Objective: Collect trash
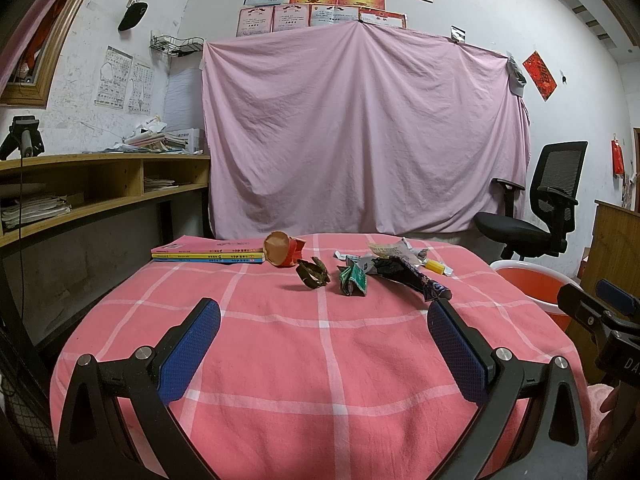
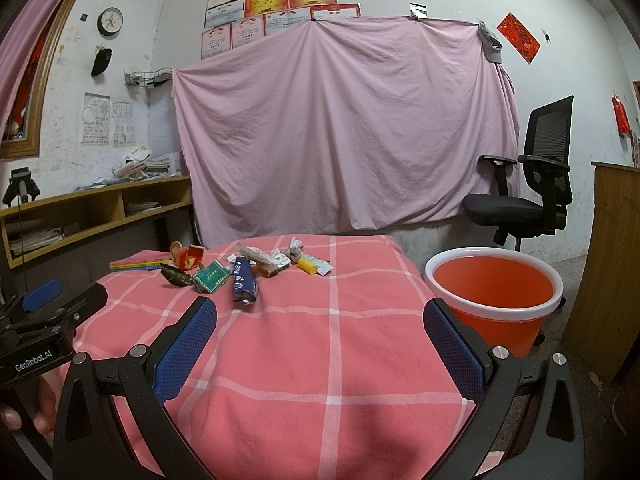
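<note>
I hold my left hand-held gripper (image 1: pixel 324 316) over the near half of the counter (image 1: pixel 280 360), which is draped in a pink checked cloth, and its blue-padded jaws stand wide apart with nothing between them. My right hand-held gripper (image 2: pixel 320 316) hangs just to the right of it, over the near right part of the counter, released as well and empty. All the trash lies in a loose line along the far edge: a red and tan crumpled carton (image 1: pixel 282 250) next to the stack of books (image 1: pixel 208 254) at the far left corner, then a dark brown crumpled wrapper (image 1: pixel 312 274), a green packet (image 1: pixel 354 280), and a long dark blue wrapper (image 1: pixel 416 278) lying at a slant with its end toward me. Behind those lie some white paper scraps (image 2: pixel 264 258) and a small yellow tube (image 2: pixel 307 266) near the far right corner. The orange bin (image 2: pixel 494 300) with the white rim stands on the floor just off the counter's right edge, its mouth open.
</note>
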Tool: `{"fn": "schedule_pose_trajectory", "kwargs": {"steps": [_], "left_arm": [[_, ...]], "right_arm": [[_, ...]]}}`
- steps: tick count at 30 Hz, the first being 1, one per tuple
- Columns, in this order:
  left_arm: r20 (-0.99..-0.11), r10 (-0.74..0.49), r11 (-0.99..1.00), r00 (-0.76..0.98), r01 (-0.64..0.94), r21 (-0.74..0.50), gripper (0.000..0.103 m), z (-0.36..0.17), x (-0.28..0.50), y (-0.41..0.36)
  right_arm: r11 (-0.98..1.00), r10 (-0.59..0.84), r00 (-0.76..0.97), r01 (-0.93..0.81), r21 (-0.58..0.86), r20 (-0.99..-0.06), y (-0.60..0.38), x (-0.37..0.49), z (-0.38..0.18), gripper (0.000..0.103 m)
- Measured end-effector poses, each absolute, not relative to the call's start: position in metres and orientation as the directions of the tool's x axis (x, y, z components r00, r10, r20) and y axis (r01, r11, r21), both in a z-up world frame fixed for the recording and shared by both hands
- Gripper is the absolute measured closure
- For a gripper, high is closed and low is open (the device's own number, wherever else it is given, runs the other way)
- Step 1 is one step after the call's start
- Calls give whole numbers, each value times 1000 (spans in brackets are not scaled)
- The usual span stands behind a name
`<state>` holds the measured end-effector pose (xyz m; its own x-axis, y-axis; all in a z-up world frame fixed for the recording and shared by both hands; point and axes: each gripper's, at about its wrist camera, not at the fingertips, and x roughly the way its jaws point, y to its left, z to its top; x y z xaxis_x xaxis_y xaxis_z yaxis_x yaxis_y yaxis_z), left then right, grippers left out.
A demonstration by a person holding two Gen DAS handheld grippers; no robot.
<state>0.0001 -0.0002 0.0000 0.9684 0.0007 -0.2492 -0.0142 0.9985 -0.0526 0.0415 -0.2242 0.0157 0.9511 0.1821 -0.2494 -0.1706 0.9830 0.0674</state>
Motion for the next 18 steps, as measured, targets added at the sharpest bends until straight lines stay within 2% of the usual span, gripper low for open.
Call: {"fn": "schedule_pose_trajectory", "kwargs": {"steps": [13, 18], "left_arm": [[-249, 4, 998, 969, -18, -53, 1, 0, 0, 0], [-226, 56, 995, 973, -74, -70, 1, 5, 9, 13]], "right_arm": [[984, 179, 951, -168, 66, -251, -224, 42, 15, 0], [973, 230, 938, -211, 98, -260, -227, 51, 18, 0]]}}
